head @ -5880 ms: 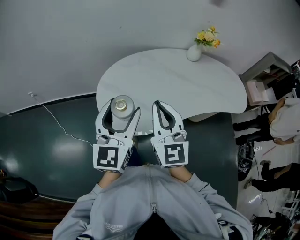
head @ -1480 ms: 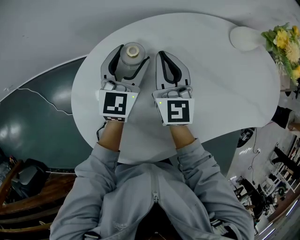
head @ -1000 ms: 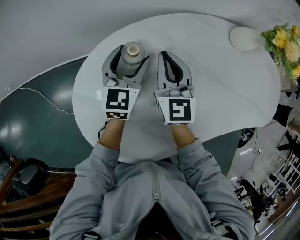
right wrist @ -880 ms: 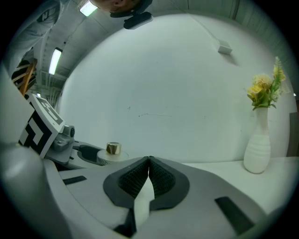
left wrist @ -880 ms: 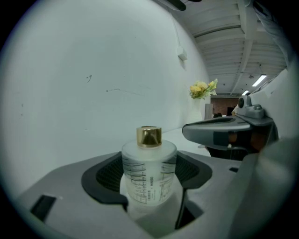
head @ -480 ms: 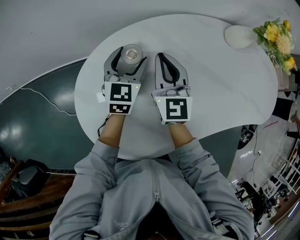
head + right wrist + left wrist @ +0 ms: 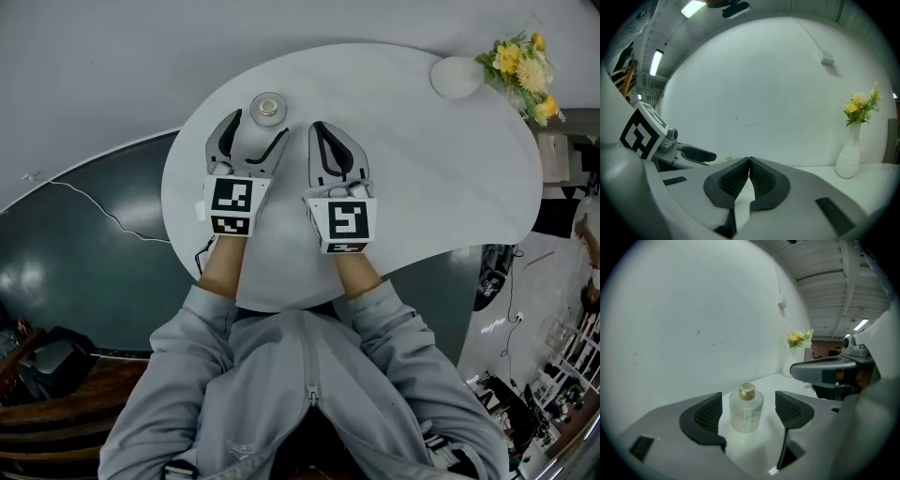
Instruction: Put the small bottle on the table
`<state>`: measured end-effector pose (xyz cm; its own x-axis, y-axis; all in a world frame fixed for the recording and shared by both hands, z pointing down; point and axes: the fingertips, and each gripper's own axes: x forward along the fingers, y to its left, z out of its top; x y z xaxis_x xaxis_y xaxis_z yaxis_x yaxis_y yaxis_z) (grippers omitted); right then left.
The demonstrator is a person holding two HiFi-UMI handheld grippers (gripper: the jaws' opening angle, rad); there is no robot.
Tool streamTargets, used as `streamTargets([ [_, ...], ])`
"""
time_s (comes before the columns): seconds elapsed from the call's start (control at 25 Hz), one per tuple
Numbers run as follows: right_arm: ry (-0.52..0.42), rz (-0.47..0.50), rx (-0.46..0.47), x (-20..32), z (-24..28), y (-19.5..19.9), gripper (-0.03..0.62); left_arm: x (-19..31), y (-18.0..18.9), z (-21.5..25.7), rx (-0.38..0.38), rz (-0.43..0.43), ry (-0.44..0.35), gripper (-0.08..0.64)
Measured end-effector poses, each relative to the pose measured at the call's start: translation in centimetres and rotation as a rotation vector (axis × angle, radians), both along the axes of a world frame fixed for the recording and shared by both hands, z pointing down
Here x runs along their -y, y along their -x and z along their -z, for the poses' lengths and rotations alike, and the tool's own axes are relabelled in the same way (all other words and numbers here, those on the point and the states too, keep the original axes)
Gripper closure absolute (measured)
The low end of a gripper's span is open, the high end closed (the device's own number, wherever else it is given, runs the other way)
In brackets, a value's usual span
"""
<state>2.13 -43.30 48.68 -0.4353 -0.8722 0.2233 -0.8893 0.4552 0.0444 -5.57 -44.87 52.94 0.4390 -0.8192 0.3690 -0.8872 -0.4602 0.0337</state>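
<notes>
Small bottle (image 7: 268,106) stood upright on white table (image 7: 422,159), gold cap up, well apart from flower vase (image 7: 457,77). Left gripper (image 7: 258,127) farthest from vase; jaws wide apart, just been opening, bottle in gap near tips, pads clear of glass. Right gripper (image 7: 749,164) nearer vase, jaws pressed together, nothing in them. Judged: bottle placed and released, task nearly done. Left to do: back left gripper clear without knocking bottle.

bottle (image 7: 746,414): print was way too blurry to read
vase (image 7: 791,357): base was behind the right gripper (image 7: 794,371)
table (image 7: 441,169): near edge was partly under arms (image 7: 223,270)
clutter (image 7: 514,412): was too small to tell
</notes>
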Motion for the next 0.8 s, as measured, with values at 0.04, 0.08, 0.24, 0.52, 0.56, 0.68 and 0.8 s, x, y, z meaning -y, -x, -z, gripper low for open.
streamTargets([
  [0.04, -0.002, -0.002, 0.003, -0.4, 0.6, 0.0, 0.565, -0.5, 0.3, 0.8, -0.008, 0.007, -0.009, 0.205],
  [0.08, -0.005, -0.004, 0.006, -0.7, 1.2, 0.1, 0.565, -0.9, 0.6, 1.7, -0.013, 0.014, -0.021, 0.237],
  [0.24, -0.022, -0.013, 0.014, -2.2, 3.7, 0.3, 0.565, -2.7, 1.7, 5.5, 0.006, 0.051, -0.092, 0.423],
  [0.52, -0.061, -0.014, 0.02, -4.8, 8.7, 0.9, 0.565, -6.0, 3.5, 12.5, 0.0, 0.116, -0.2, 0.552],
  [0.56, -0.07, -0.015, 0.02, -5.2, 9.6, 1.0, 0.565, -6.4, 3.6, 13.7, -0.005, 0.119, -0.216, 0.552],
  [0.68, -0.094, -0.018, 0.014, -6.0, 12.0, 0.6, 0.565, -7.6, 3.2, 16.9, -0.013, 0.121, -0.259, 0.552],
  [0.8, -0.115, -0.016, 0.016, -7.2, 14.4, 0.2, 0.565, -9.0, 3.1, 19.7, -0.029, 0.13, -0.278, 0.552],
])
